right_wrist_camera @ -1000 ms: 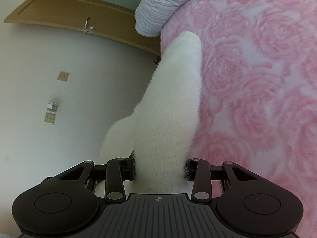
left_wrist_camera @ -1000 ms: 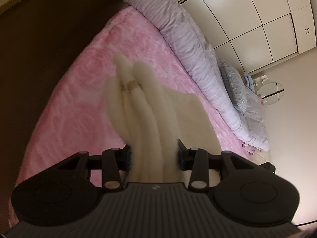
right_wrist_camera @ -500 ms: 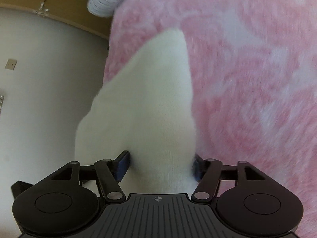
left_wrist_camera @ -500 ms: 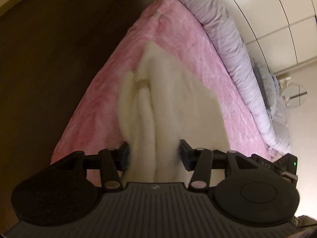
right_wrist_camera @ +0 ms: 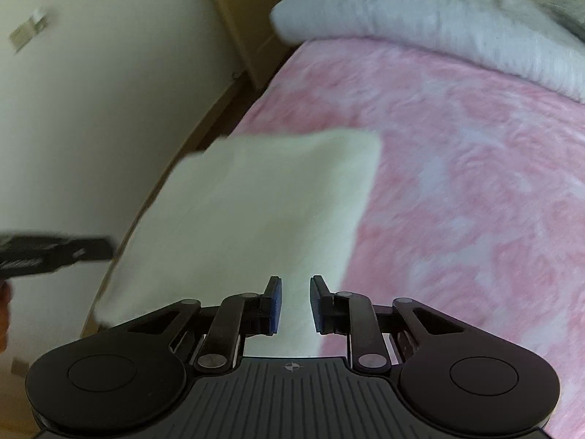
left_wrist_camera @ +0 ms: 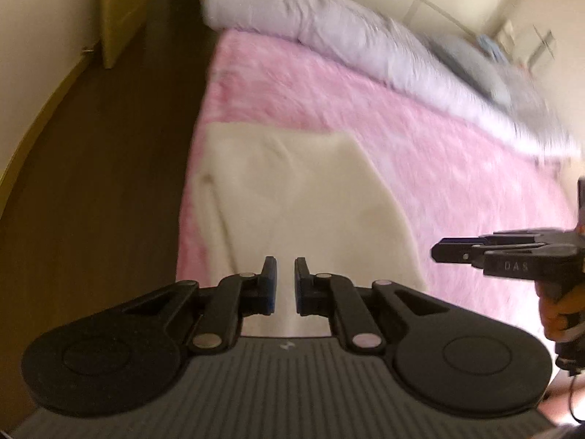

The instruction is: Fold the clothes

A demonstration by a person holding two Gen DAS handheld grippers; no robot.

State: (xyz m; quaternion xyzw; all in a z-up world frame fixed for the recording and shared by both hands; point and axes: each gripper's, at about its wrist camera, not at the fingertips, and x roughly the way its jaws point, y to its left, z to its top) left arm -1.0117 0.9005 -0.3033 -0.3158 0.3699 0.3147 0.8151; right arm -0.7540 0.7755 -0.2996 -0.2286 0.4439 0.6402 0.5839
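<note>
So we read the cream garment (left_wrist_camera: 292, 201) as mostly folded — a flat, roughly rectangular stack at the near left edge of the pink bedspread (left_wrist_camera: 420, 139), lower centre in both views; whether another fold is left, we cannot tell. Left gripper (left_wrist_camera: 285, 285) hovers over its near edge, angled down, jaws nearly together with nothing between them. Right gripper (right_wrist_camera: 295, 305) also tilts down over the cloth — jaws closing, a narrow gap, no fabric pinched. Each gripper shows at the side edge of the other's view.
</note>
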